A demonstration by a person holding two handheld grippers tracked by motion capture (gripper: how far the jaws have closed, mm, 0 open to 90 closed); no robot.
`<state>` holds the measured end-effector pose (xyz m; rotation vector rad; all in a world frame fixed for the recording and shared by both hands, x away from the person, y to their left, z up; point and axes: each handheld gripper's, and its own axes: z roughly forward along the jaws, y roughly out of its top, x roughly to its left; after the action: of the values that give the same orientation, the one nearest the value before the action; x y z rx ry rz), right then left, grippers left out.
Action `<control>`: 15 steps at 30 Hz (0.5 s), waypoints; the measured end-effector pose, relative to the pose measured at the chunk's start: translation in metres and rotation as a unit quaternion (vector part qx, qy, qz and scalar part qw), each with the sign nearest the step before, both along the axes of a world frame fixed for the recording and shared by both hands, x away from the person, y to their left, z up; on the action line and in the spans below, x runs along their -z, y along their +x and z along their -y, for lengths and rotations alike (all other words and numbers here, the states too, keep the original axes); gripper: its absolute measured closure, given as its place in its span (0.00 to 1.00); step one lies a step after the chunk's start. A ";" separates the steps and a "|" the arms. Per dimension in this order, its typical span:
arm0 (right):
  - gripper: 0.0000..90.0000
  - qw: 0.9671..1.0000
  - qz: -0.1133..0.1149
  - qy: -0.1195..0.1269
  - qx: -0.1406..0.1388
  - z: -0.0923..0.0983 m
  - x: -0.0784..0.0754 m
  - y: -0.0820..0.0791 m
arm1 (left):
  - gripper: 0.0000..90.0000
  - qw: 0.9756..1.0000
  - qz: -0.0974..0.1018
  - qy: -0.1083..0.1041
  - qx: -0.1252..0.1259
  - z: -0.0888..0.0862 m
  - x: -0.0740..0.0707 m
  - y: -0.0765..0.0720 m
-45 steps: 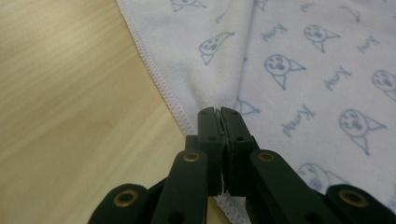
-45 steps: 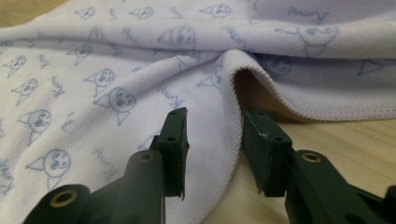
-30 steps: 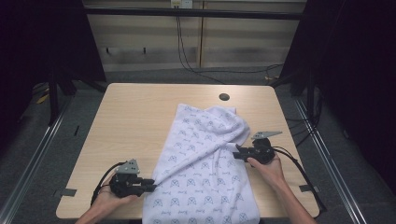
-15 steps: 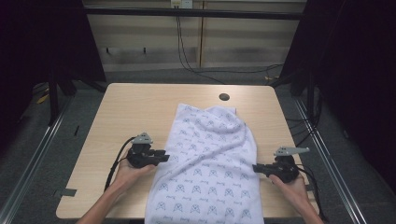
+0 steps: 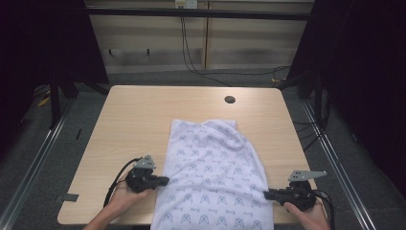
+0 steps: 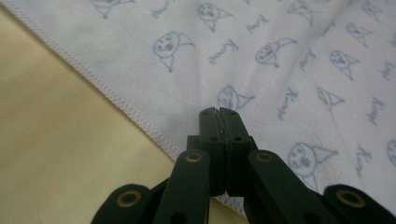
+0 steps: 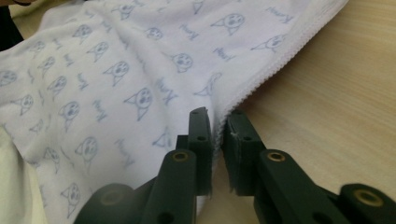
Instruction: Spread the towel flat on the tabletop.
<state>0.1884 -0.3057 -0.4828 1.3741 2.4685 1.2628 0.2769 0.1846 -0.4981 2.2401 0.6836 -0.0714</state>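
Observation:
A white cloth (image 5: 215,172) printed with small blue faces and words lies on the wooden table (image 5: 143,115) and runs past its near edge. My left gripper (image 5: 165,181) is at the cloth's left hem, its jaws pressed together on the stitched edge (image 6: 140,122); in the left gripper view the left gripper (image 6: 219,112) lies over the cloth (image 6: 280,60). My right gripper (image 5: 266,194) is at the right hem. In the right gripper view the right gripper (image 7: 218,114) has its jaws closed on the folded hem of the cloth (image 7: 116,70).
A dark round hole (image 5: 230,99) sits near the table's far edge. Bare wood lies left, right and beyond the cloth. Black cables (image 5: 117,179) trail from the grippers. Metal floor rails (image 5: 38,158) run along both sides of the table.
Both grippers have moved toward the near edge, and the cloth has slid with them. One second ago the right gripper was nearer the cloth's middle and the left lower down.

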 end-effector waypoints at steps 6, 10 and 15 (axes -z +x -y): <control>0.63 0.999 0.029 -0.008 0.038 0.001 -0.005 0.005 | 0.81 0.999 0.011 -0.027 -0.020 -0.017 -0.007 -0.008; 0.60 0.997 0.071 0.003 0.043 -0.003 -0.012 0.027 | 0.72 0.996 0.035 -0.057 -0.064 -0.020 -0.013 0.019; 0.60 0.995 0.095 -0.010 0.034 -0.021 -0.012 0.074 | 0.70 0.993 0.033 -0.053 -0.102 -0.010 -0.007 0.059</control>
<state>0.2627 -0.2848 -0.4707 1.2578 2.2842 1.2851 0.3361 0.1943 -0.4907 2.0511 0.8486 0.0649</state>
